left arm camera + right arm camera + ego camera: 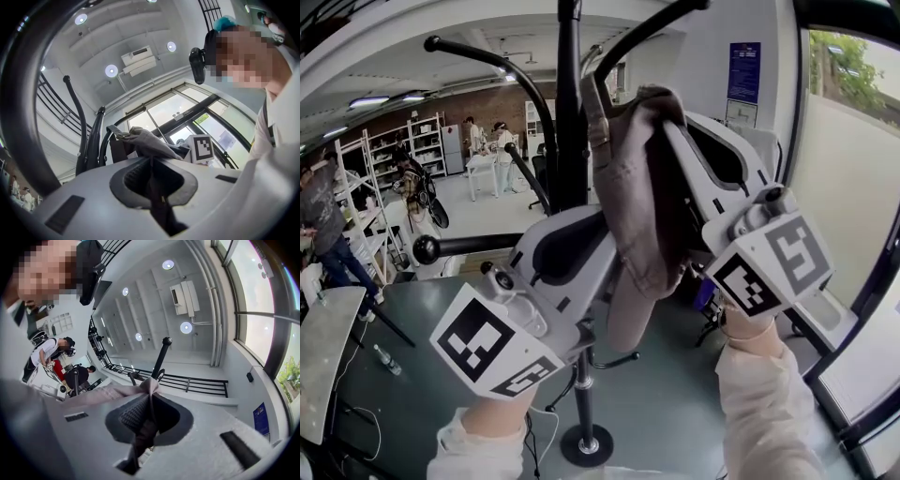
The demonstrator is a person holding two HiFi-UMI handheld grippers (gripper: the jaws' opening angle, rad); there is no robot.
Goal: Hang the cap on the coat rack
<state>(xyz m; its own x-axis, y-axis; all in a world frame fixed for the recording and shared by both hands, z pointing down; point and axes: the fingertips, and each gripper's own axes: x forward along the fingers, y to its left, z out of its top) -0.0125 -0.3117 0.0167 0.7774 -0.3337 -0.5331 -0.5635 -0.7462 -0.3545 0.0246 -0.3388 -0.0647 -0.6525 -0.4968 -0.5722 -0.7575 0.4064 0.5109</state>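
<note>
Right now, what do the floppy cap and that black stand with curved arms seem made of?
The taupe floppy cap looks like soft matte woven cloth: it folds and creases limply. The black coat rack with curved arms seems painted metal tubing, smooth and slightly glossy, catching light; a plastic coating is possible.

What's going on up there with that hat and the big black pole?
A person is lifting a brownish cap up high with two tools. The left hand-held gripper and the right hand-held gripper are both shut on the cap's fabric, one on each side. The cap is right up against the black coat rack, near its top. I cannot tell whether it is hanging on the rack yet.
</note>
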